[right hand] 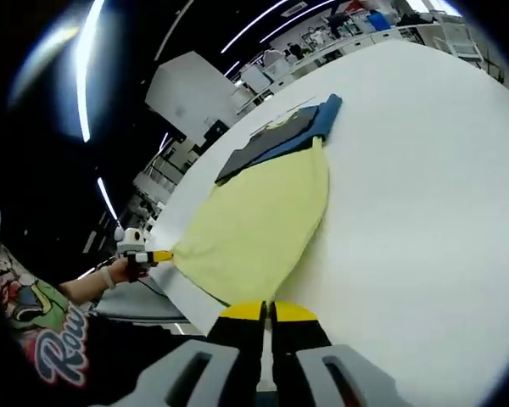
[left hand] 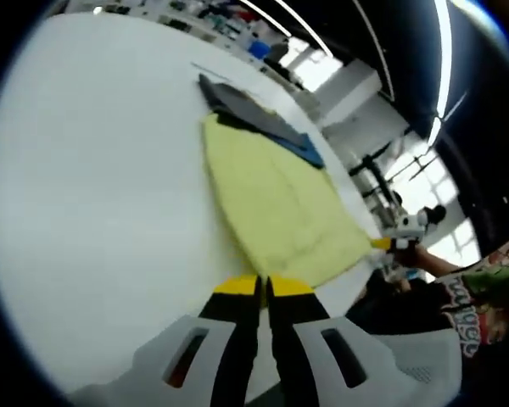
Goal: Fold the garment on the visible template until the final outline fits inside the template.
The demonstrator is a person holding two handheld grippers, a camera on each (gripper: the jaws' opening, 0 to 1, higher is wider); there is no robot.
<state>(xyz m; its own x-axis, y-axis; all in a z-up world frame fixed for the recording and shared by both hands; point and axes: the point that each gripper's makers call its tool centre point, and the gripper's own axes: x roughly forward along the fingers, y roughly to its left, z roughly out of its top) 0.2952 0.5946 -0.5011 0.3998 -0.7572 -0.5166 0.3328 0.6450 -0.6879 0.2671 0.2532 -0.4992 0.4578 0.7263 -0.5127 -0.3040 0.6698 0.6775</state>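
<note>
Left gripper view: closed fingers (left hand: 263, 287) pinching yellow garment (left hand: 276, 203).

A broad white table (left hand: 93, 170) takes up most of the room in sight. Beyond the table's far edge stand cluttered shelves and benches (right hand: 356, 21), too small to make out. Above the table, long ceiling light strips (right hand: 89, 72) glow against a dark ceiling. Bright windows (left hand: 437, 182) lie past the table's side.
</note>
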